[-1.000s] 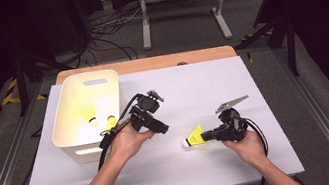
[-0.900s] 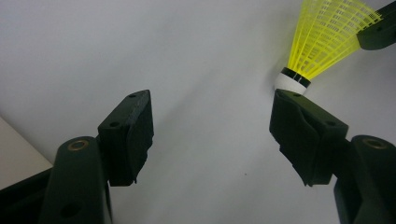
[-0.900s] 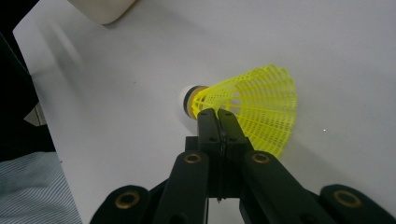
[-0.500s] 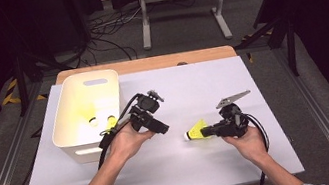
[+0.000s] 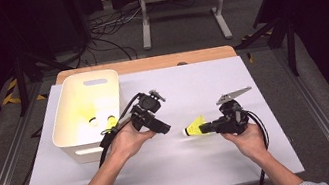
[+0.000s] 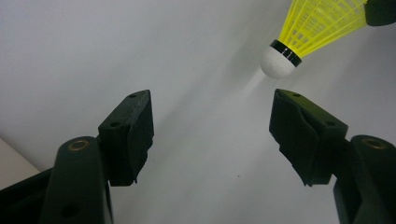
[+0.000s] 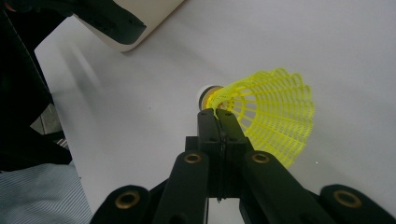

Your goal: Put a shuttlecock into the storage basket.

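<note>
The right gripper (image 5: 209, 127) is gripping a yellow plastic shuttlecock (image 5: 195, 127) by the edge of its mesh skirt, with the jaws pinched fully together on the rim. In the right gripper view the gripper (image 7: 218, 116) is biting the skirt close to where it meets the cork, and the shuttlecock (image 7: 268, 114) is flaring out to the right of the jaws, its open mouth facing the camera. In the high view the shuttlecock is hanging just above the white bench (image 5: 205, 166), right of the middle, with its white cork pointing toward the left gripper (image 5: 162, 127).

The left gripper is standing wide, with nothing between its jaws. In the left gripper view the gripper (image 6: 212, 119) is looking down on the bare bench (image 6: 140, 46), and the shuttlecock (image 6: 308, 32) is sitting in the top right corner, its white cork and black band just beyond the tip of the right-hand jaw and apart from it. The cork is casting a faint shadow on the bench below it.

A cream plastic tub (image 5: 86, 116) is resting on the bench's left side, just beside the left hand (image 5: 127, 141). Yellow things are lying inside it, too blurred to name. Striped blue sleeves are showing at the bottom of the high view.
</note>
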A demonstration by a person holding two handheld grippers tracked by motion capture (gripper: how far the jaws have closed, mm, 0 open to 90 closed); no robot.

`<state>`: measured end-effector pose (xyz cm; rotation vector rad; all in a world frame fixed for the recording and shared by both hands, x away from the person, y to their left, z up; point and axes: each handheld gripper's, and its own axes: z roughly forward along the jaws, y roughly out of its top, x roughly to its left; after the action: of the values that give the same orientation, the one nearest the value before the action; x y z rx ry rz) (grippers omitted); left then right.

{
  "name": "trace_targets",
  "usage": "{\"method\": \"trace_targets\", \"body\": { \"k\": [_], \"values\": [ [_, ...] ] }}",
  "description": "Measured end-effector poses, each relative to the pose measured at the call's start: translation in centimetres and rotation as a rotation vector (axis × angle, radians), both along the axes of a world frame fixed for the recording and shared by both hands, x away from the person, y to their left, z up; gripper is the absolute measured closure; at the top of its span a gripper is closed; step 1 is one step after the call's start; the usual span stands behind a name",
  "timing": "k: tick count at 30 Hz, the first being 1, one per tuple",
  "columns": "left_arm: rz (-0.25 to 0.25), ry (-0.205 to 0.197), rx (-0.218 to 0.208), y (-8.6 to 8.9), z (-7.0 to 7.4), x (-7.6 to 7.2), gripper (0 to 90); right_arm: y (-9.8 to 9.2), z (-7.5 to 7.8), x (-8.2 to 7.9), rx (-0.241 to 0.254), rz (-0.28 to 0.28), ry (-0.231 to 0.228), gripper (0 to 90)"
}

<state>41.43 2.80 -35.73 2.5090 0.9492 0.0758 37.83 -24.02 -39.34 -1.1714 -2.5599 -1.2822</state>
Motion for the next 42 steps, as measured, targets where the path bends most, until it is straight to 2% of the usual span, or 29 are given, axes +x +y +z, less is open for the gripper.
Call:
{"method": "trace_targets", "body": {
  "k": [11, 23, 42],
  "values": [
    [-0.031, -0.006, -0.009, -0.3, 0.1, -0.2, 29.3, 0.6, 0.9, 0.3, 0.022, 0.016, -0.01, 90.0],
    [-0.092, -0.002, 0.006, -0.9, -0.3, -0.5, 26.9, 1.5, 1.5, 0.6, 0.044, 0.039, -0.017, 90.0],
    [-0.147, 0.0, 0.024, -1.9, -1.1, -0.8, 26.9, 2.6, 2.0, 0.7, 0.072, 0.07, -0.017, 90.0]
  ]
}}
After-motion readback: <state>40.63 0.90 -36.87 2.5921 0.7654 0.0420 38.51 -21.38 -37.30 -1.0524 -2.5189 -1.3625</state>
